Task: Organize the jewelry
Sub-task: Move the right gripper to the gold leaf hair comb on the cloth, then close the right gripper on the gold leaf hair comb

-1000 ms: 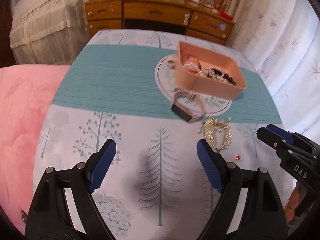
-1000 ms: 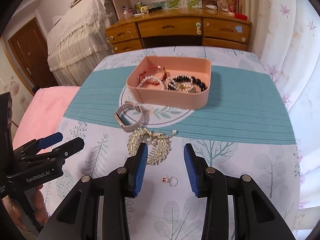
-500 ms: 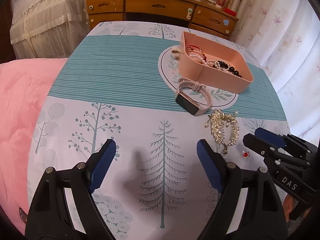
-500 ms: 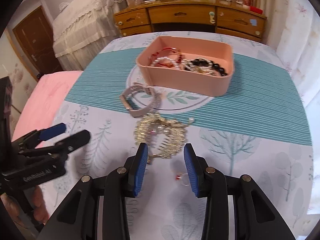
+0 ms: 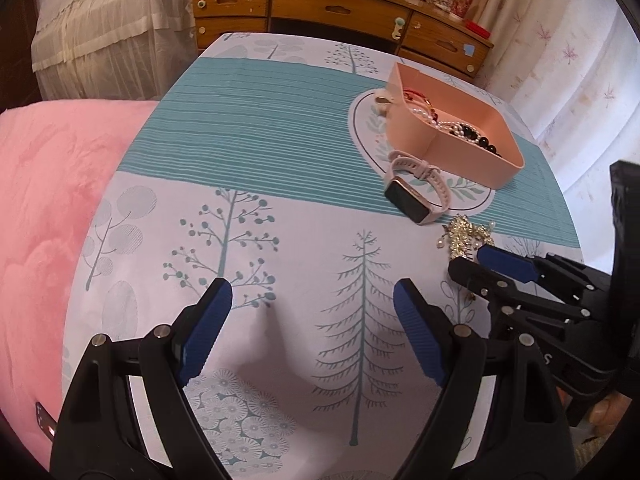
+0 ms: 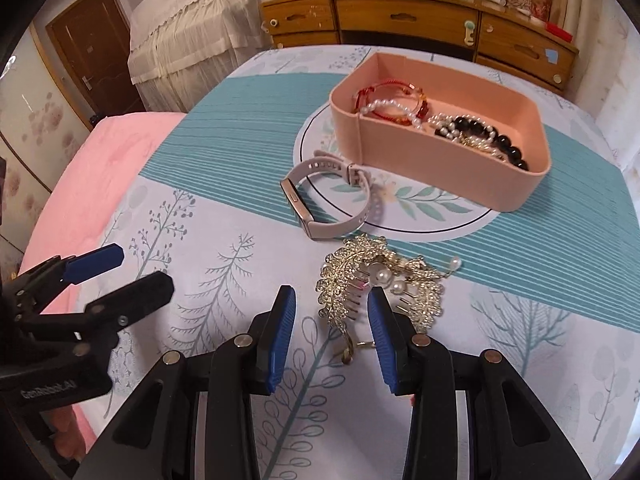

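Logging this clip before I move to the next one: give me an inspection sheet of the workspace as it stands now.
Surface: tree-print tablecloth with teal striped band, flat.
Job's things: pink rectangular plastic tray holding bead and pearl bracelets; beige-strapped smartwatch lying beside the tray; gold rhinestone hair comb with pearls on the cloth.
Clutter: small ring with red stone, mostly hidden behind the right tool.
Grippers: right tool open, over the comb's near end; left tool open, over bare cloth.
Cables: nothing seen.
Surroundings: wooden dresser, pink blanket, lace-covered bed.
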